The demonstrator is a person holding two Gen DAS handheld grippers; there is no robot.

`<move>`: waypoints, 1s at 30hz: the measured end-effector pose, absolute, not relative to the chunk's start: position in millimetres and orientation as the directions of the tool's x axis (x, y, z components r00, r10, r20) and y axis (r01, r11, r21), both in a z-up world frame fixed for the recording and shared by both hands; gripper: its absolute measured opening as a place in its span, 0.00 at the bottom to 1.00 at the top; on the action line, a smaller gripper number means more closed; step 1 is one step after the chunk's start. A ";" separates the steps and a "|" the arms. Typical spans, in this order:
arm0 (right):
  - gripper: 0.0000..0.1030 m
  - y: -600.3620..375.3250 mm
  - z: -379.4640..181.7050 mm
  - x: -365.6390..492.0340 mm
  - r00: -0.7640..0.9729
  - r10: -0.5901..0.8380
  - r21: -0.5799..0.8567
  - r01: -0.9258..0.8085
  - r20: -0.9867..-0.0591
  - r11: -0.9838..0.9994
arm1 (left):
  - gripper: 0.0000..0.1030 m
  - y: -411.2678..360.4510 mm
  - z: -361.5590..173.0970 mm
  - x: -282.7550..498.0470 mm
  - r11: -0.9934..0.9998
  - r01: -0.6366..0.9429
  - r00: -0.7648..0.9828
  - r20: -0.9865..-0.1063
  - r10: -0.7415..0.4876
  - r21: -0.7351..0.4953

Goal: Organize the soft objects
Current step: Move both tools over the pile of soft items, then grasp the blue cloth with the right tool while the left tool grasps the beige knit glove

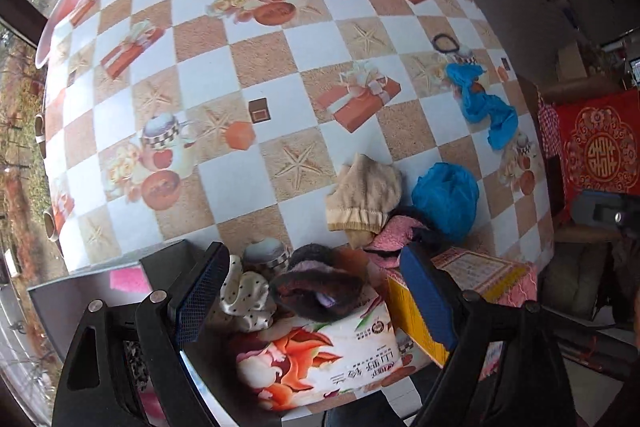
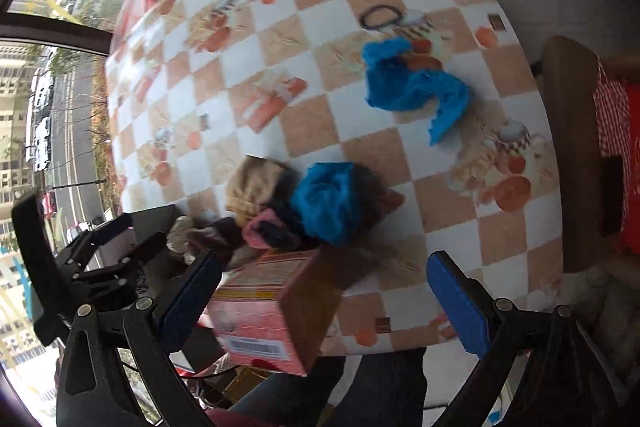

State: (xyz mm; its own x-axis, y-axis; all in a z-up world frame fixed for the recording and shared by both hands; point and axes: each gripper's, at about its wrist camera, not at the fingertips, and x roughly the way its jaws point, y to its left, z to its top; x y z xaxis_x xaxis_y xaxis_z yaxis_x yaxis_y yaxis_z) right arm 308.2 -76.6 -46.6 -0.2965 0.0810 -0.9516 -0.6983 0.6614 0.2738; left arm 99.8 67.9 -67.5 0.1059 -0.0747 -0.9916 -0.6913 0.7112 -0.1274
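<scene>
**Both grippers empty over the pile, next pick not yet begun**

The left gripper [image 1: 312,303] points down at the near edge of the round table with the orange-and-white chequered cloth [image 1: 304,39], its blue-padded jaws spread wide with nothing pressed between them. Below the gap lie a dark brown furry item with a pink lining [image 1: 320,287], a cream satin scrunchie with black dots [image 1: 244,297] and a floral-printed soft pack with red flowers [image 1: 316,359]. The right gripper [image 2: 326,299] also stands wide and empty, hovering above a pink printed carton [image 2: 272,311] at the table's near edge.

The soft things are mostly gathered in a loose heap near that edge: a beige knitted piece with a ribbed cuff [image 1: 366,195], a crumpled ball of blue cloth [image 1: 446,199] and a pink terry cloth [image 1: 396,233], all touching or overlapping. A second, stretched-out blue cloth [image 1: 484,103] lies well apart, farther up the table, with a thin black hair band [image 1: 446,43] just beyond it.

The step in hand looks like the approach to a pick: both hands are free and over the heap. The right-wrist view is smeared, so details there are uncertain. The next move calls for choosing one item, probably the dark furry piece under the left jaws, lowering until the pads straddle it alone, and closing without snagging the scrunchie beside it.
</scene>
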 end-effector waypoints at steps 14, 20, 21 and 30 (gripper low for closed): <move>1.00 -52.1 -161.5 297.9 -0.407 -0.011 0.315 -0.722 -0.913 0.616 | 0.87 67.0 -159.2 160.3 0.761 -0.632 -0.063 -0.970 -0.236 -0.144; 1.00 -49.4 -186.4 288.5 -0.281 -0.138 0.165 -0.825 -0.950 0.540 | 0.88 68.8 -176.9 154.1 0.764 -0.645 -0.161 -0.982 -0.102 0.027; 1.00 -53.8 -186.8 291.7 -0.248 -0.145 0.134 -0.831 -0.958 0.540 | 0.89 72.9 -176.6 151.1 0.748 -0.662 -0.159 -0.984 -0.085 0.042; 1.00 -129.5 -166.8 365.0 -0.292 -0.013 0.188 -0.649 -0.956 0.737 | 0.92 102.3 -155.4 121.2 0.632 -0.775 -0.058 -0.996 -0.064 0.004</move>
State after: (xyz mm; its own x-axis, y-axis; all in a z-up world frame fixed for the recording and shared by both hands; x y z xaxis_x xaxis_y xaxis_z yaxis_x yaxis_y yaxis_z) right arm 365.0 -129.5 -166.8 -0.2923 -0.0132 -0.9562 -0.6489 0.7372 0.1882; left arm 121.2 102.3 -155.4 -0.0581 -0.0645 -0.9962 -0.7751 0.6319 0.0043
